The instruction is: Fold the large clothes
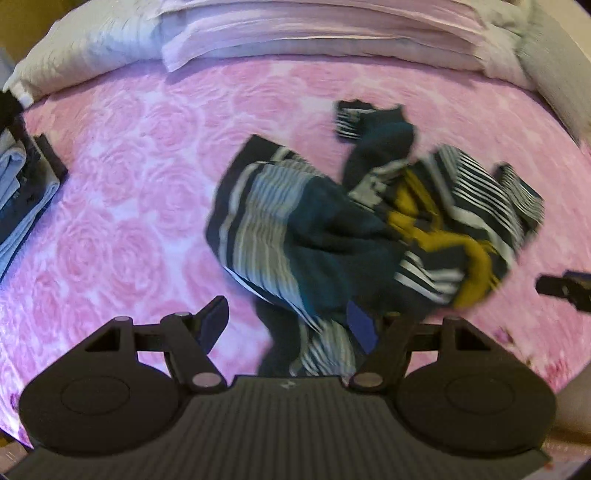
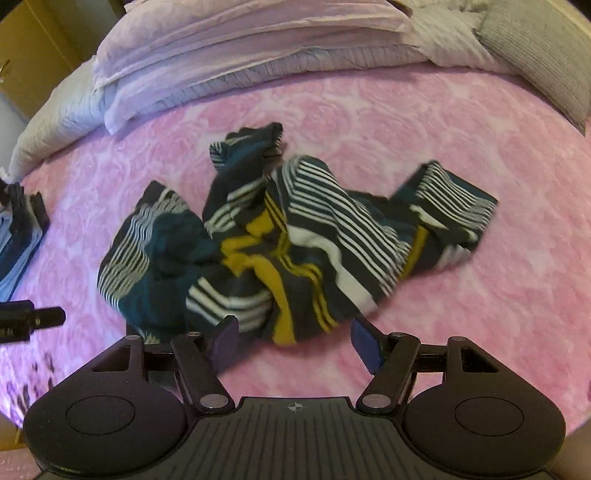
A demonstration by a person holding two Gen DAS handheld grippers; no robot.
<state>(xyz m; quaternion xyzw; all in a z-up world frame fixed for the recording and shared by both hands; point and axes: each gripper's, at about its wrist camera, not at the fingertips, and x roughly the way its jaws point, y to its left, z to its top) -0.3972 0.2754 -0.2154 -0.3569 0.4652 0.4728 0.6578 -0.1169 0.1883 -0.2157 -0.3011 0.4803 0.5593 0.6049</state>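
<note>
A crumpled garment (image 1: 332, 229) (image 2: 280, 240), dark teal with white stripes and mustard bands, lies in a heap on the pink rose-patterned bed cover (image 1: 129, 166) (image 2: 443, 129). My left gripper (image 1: 291, 325) hovers over its near left end and is open; a striped fold shows between the fingers, close to the right one, with no pad pressing on it. My right gripper (image 2: 295, 341) is open above the garment's near edge, where the mustard band ends, and touches nothing. Each gripper shows at the edge of the other's view, as a dark part.
A stack of folded clothes (image 1: 22, 192) (image 2: 18, 243) sits at the bed's left side. Pale pillows and a folded duvet (image 1: 295, 33) (image 2: 240, 55) line the far end, with a grey cushion (image 2: 535, 48) at the far right. Pink cover surrounds the heap.
</note>
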